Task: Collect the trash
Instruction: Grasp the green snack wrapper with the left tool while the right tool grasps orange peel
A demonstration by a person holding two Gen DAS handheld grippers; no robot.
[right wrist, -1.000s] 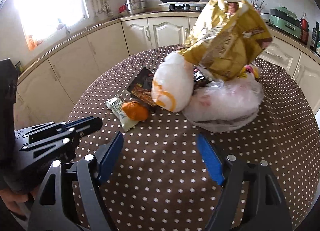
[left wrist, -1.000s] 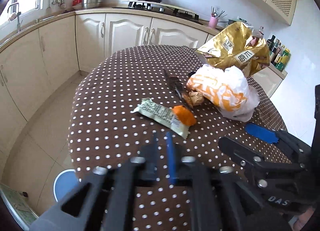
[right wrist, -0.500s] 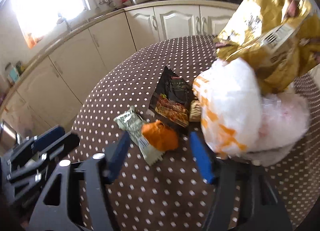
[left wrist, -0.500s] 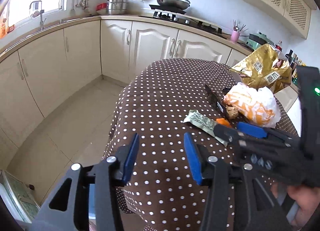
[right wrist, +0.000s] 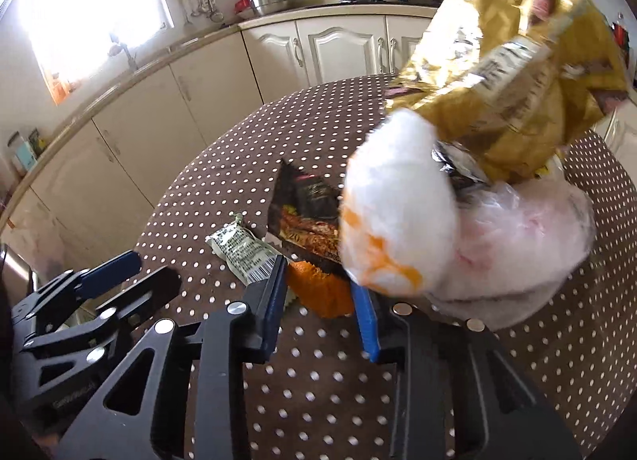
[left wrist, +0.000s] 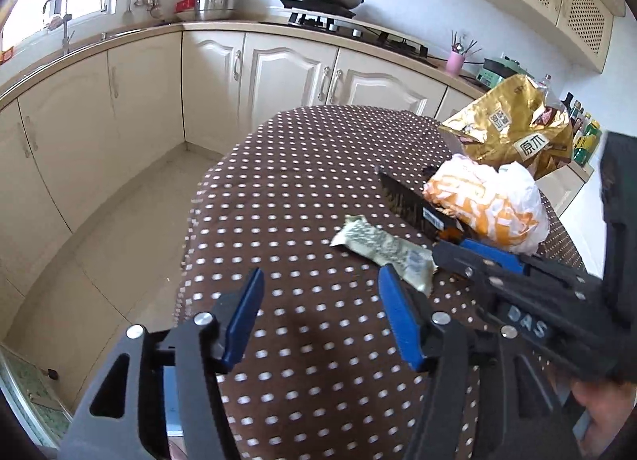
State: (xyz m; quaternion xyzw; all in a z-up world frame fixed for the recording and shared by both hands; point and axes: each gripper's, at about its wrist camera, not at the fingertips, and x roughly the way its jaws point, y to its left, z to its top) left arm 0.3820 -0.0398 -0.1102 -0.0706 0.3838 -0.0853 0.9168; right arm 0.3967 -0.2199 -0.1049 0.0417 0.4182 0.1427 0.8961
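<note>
While the right tool (right wrist: 320, 292) sits low over the brown polka-dot tabletop (right wrist: 318, 388), its blue pads stand parted on either side of a crumpled orange wrapper (right wrist: 318, 292), which lies between them near the tabletop's near-left edge; motion blur hides whether either pad touches it. Just left of the orange piece lies a pale green snack wrapper (right wrist: 241, 247), its long axis running from far-left to near-right, with a barcode at the near end under the tool's left pad. Beyond the orange wrapper is a flat dark packet (right wrist: 310, 217) printed with a food picture and what may be "20", pointing away toward the cabinets (right wrist: 342, 49). A white bag with orange print (right wrist: 394, 221) bulges to the right, touching a translucent pinkish bag (right wrist: 529, 237) whose contents cannot be made out. Above them leans a gold foil bag (right wrist: 513, 61) with a white label panel; its text is too smeared to read in this view.

From the left wrist view, the left tool (left wrist: 320, 316) hovers over the tabletop's edge with its fingers spread wide and nothing between them. "DAS" shows on the right tool's black body, and two Chinese characters, "原木", can be read on the gold bag.
</note>
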